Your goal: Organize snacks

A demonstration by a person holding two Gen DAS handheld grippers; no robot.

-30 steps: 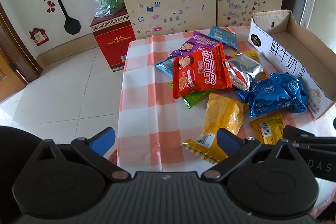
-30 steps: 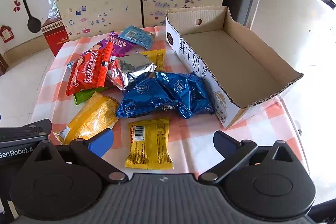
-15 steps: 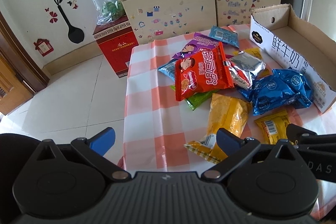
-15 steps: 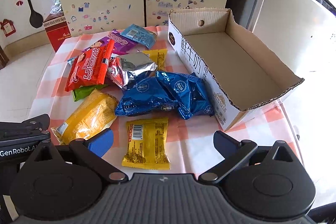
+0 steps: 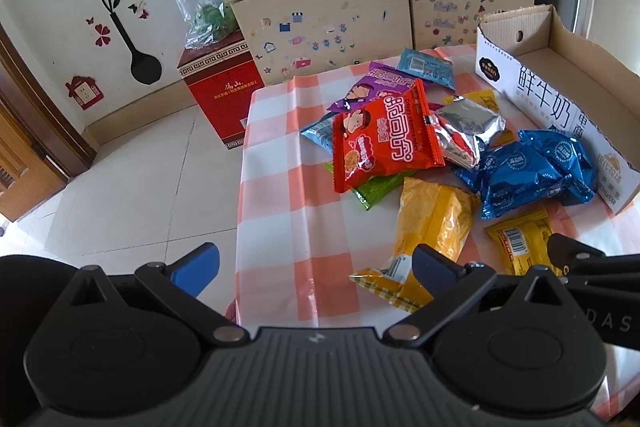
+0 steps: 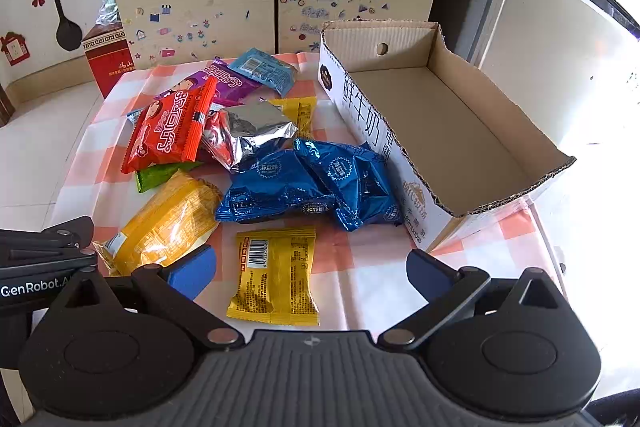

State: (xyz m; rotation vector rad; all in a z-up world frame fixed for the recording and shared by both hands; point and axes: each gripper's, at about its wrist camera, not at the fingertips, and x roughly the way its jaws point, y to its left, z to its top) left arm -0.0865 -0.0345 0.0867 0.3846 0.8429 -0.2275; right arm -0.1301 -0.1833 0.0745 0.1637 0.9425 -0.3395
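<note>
Right now the right gripper [image 6: 311, 269] hangs at the near edge of the table [image 6: 352, 255], jaws spread wide and holding nothing, and the small yellow packet [image 6: 276, 273] lies flat directly between the two fingertips. Its long axis runs near-to-far, along the fingers' reach, so the jaws would close across its short width; that looks like the natural first pick. No contact with it that I can make out. The box [image 6: 440, 115] stands open and bare to the far right, long axis also near-to-far, with the two blue packs [image 6: 312, 179] pressed against its printed wall. Over on the left, the left gripper [image 5: 316, 263] is equally wide apart and empty, hovering off the near left corner; the long orange pack [image 5: 430, 227] lies just ahead of its right fingertip, angled far-right. Everything else, red pack [image 5: 386, 137], silver pack [image 6: 252, 129] and the rest, sits heaped farther back. The right hand seems nearer both packet and box.
</note>
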